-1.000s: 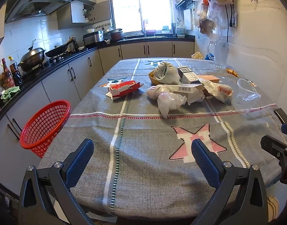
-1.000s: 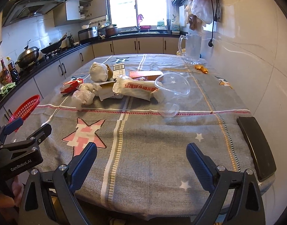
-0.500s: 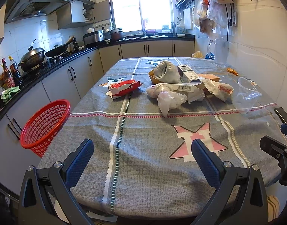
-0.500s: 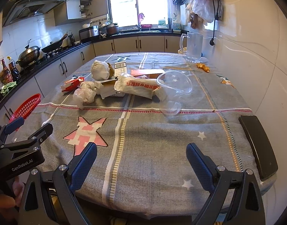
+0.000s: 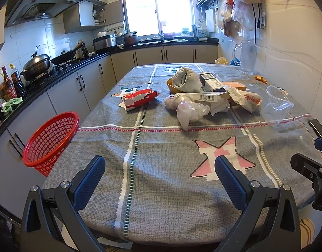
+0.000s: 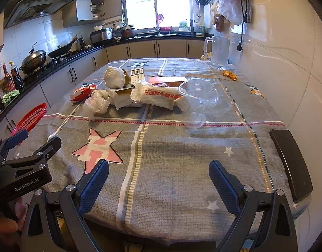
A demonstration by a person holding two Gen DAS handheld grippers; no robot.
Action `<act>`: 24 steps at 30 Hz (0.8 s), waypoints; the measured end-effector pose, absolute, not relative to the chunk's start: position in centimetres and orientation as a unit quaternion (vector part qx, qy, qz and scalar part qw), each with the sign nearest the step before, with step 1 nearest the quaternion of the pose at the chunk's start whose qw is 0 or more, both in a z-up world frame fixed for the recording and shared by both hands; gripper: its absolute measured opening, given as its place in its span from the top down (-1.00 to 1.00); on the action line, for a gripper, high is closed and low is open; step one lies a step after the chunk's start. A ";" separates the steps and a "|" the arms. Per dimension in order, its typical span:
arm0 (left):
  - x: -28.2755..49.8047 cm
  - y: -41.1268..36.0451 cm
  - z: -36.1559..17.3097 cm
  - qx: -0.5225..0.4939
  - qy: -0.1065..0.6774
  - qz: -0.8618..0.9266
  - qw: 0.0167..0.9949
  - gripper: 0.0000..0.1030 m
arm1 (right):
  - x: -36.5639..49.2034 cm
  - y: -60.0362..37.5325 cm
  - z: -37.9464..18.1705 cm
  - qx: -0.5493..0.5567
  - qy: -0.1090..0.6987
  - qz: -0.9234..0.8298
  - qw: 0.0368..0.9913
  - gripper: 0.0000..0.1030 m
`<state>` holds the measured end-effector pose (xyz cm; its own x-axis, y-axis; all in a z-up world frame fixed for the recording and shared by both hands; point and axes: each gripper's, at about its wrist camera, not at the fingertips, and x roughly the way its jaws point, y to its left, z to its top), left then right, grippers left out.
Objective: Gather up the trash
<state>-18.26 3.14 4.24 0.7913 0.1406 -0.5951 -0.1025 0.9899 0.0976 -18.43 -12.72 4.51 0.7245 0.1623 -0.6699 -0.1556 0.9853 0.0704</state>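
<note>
A table (image 5: 161, 178) fills the middle of the kitchen, with a counter (image 5: 62, 71) running along its left side and across the far end under a window (image 5: 156, 6), and a wall close on its right. Across the table's middle lies a cluster of trash: a torn carton (image 5: 137, 100) at the left, a crumpled plastic bag (image 5: 190, 112) at the front, a cloth bundle (image 5: 187, 82) and barcoded boxes (image 5: 209, 82) behind it, then a printed wrapper (image 6: 156, 96) and, furthest right, a clear plastic container (image 6: 197, 93). A basket (image 5: 49, 140) sits off the table's left edge, a pitcher (image 6: 218, 52) stands at the far right corner, and a flat slab (image 6: 290, 163) rests on the near right edge.
</note>
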 end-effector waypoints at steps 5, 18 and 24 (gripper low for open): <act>-18.3 3.1 4.2 0.030 0.317 0.064 0.946 -1.00 | -18.4 -12.7 4.5 0.005 0.361 0.085 0.929 -0.90; -18.3 3.3 4.0 0.030 0.320 0.062 0.945 -1.00 | -18.3 -12.7 4.3 0.007 0.364 0.086 0.927 -0.90; -17.2 4.8 3.8 0.006 0.340 0.050 0.939 -1.00 | -17.5 -13.5 4.0 0.014 0.368 0.085 0.926 -0.81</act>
